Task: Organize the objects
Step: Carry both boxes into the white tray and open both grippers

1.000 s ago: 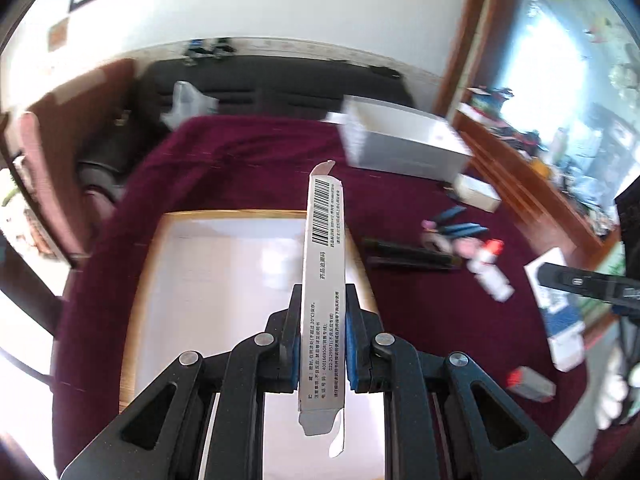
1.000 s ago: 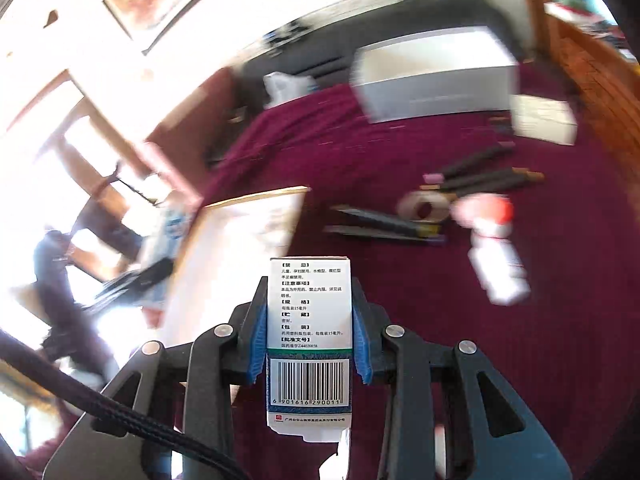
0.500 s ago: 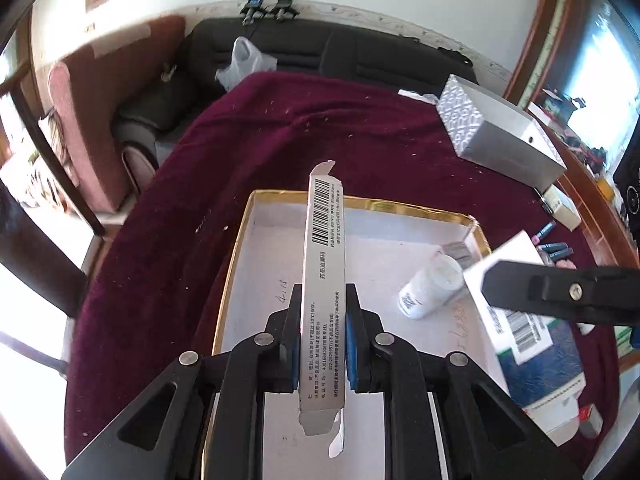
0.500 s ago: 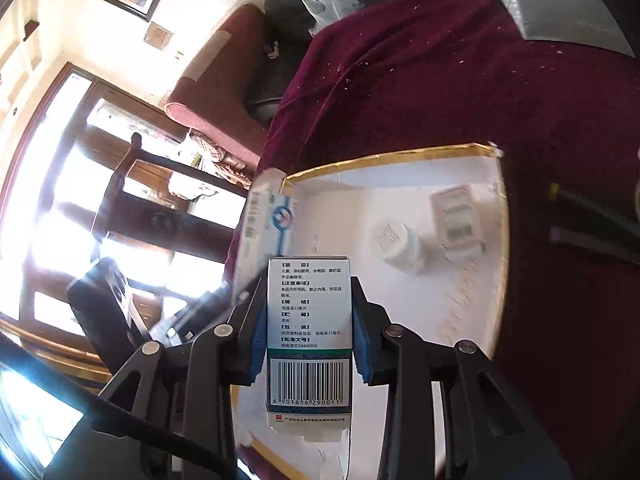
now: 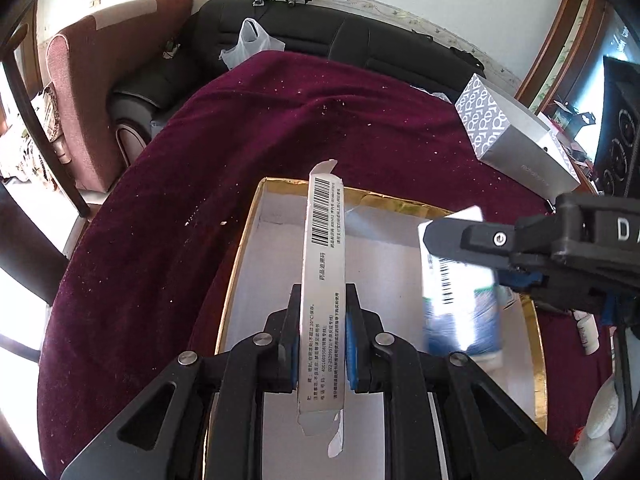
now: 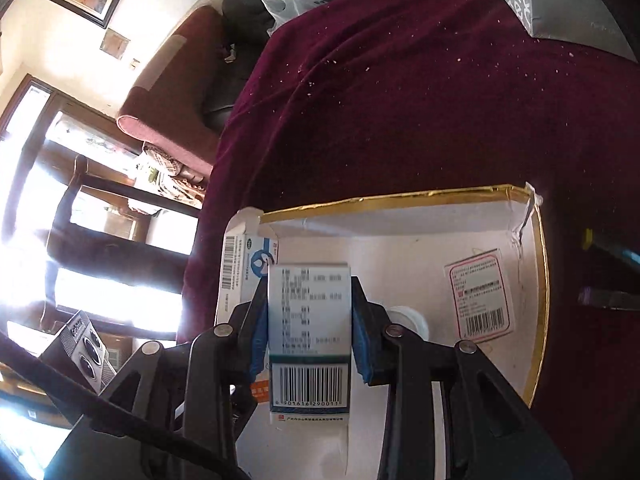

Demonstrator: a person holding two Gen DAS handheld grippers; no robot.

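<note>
My left gripper (image 5: 322, 300) is shut on a long thin white medicine box (image 5: 323, 264) with a barcode, held over the gold-rimmed white tray (image 5: 240, 252). My right gripper (image 6: 310, 300) is shut on a white and green medicine box (image 6: 309, 320), also over the tray (image 6: 400, 199). In the left wrist view the right gripper (image 5: 496, 240) holds its box (image 5: 460, 304) at the tray's right side. In the tray lie a pink-edged box (image 6: 480, 298) and a white bottle (image 6: 410, 318). The left gripper's box (image 6: 248, 268) shows in the right wrist view.
The tray sits on a dark red tablecloth (image 5: 280, 120). A grey patterned box (image 5: 516, 132) stands at the far right of the table. A black sofa (image 5: 320, 36) with a plastic bag and a red armchair (image 5: 80, 92) lie behind. A small bottle (image 5: 588, 328) lies right of the tray.
Both grippers have swung from the loose items at the table's right to above the tray, each keeping its box. The right gripper has come closer to the left one.
</note>
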